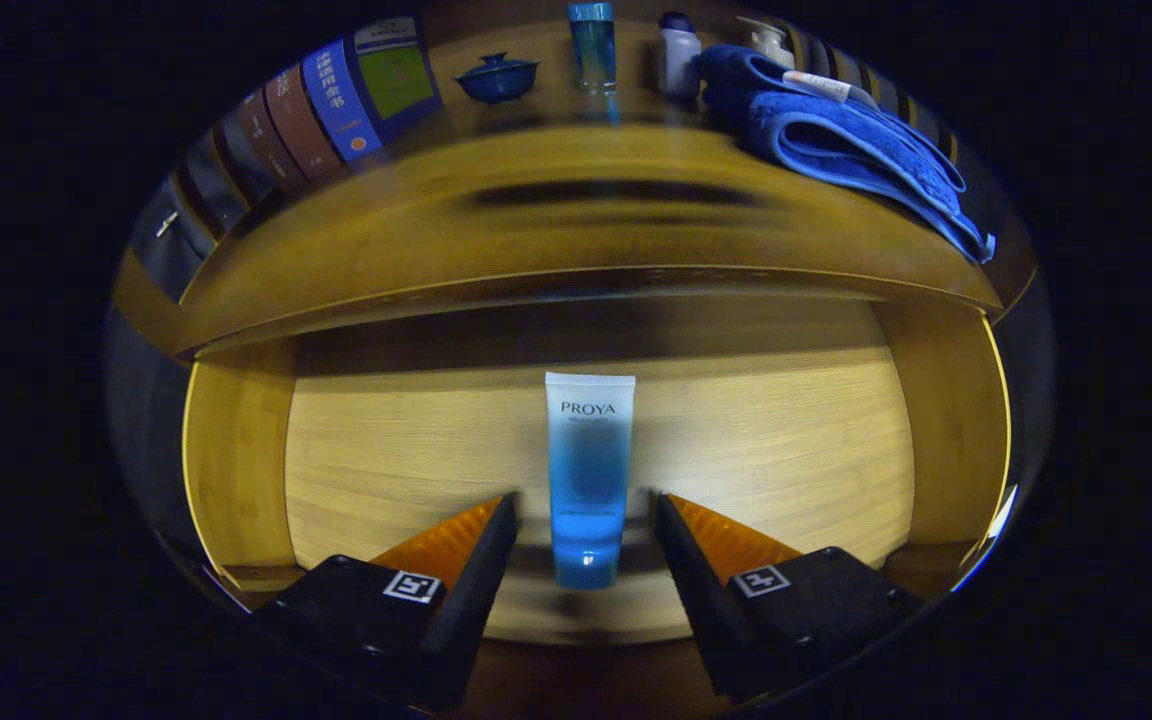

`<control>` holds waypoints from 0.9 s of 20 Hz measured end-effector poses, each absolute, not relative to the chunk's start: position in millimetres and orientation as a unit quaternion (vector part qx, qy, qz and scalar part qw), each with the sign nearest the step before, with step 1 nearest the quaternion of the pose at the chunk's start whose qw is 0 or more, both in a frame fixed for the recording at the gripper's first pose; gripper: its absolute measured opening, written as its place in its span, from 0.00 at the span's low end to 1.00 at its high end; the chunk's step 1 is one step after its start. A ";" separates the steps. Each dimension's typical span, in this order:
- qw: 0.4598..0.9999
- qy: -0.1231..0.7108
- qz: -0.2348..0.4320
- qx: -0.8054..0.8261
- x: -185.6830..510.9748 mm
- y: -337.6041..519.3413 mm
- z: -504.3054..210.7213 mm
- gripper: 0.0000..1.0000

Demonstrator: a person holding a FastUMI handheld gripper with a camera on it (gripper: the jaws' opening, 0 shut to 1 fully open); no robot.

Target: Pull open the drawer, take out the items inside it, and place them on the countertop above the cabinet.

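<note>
The wooden drawer (pixel 236 450) is pulled out below the cabinet's countertop (pixel 576 240). A white-and-blue tube (pixel 588 470) lies on the drawer floor, cap end toward me. My gripper (pixel 586 510) is open, its two fingers on either side of the tube's lower half. A small gap shows between each finger and the tube, so neither finger presses on it.
On the countertop stand a row of books (pixel 336 110) at the left, a blue lidded bowl (pixel 496 78), a blue bottle (pixel 593 45), a white bottle (pixel 678 55), a pump bottle (pixel 766 38) and a folded blue towel (pixel 846 140) at the right.
</note>
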State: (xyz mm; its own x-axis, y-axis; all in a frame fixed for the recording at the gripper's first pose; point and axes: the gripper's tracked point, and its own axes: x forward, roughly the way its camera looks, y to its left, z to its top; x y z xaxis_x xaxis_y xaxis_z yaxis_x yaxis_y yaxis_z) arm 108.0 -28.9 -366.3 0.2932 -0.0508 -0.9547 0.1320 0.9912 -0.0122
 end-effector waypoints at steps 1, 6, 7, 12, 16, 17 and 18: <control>0.798 0.598 -0.056 0.035 107.1 -28.8 -368.6 0.87; 0.787 0.613 -0.064 0.032 106.1 -30.5 -371.5 0.73; 0.787 0.613 -0.063 0.027 107.5 -32.5 -377.2 0.63; 0.789 0.612 -0.052 0.017 108.0 -31.8 -373.4 0.47; 0.799 0.598 -0.048 0.044 103.3 -31.1 -358.3 0.47; 0.805 0.589 -0.044 0.046 102.9 -30.7 -349.7 0.47; 0.812 0.580 -0.041 0.045 101.2 -30.6 -339.1 0.47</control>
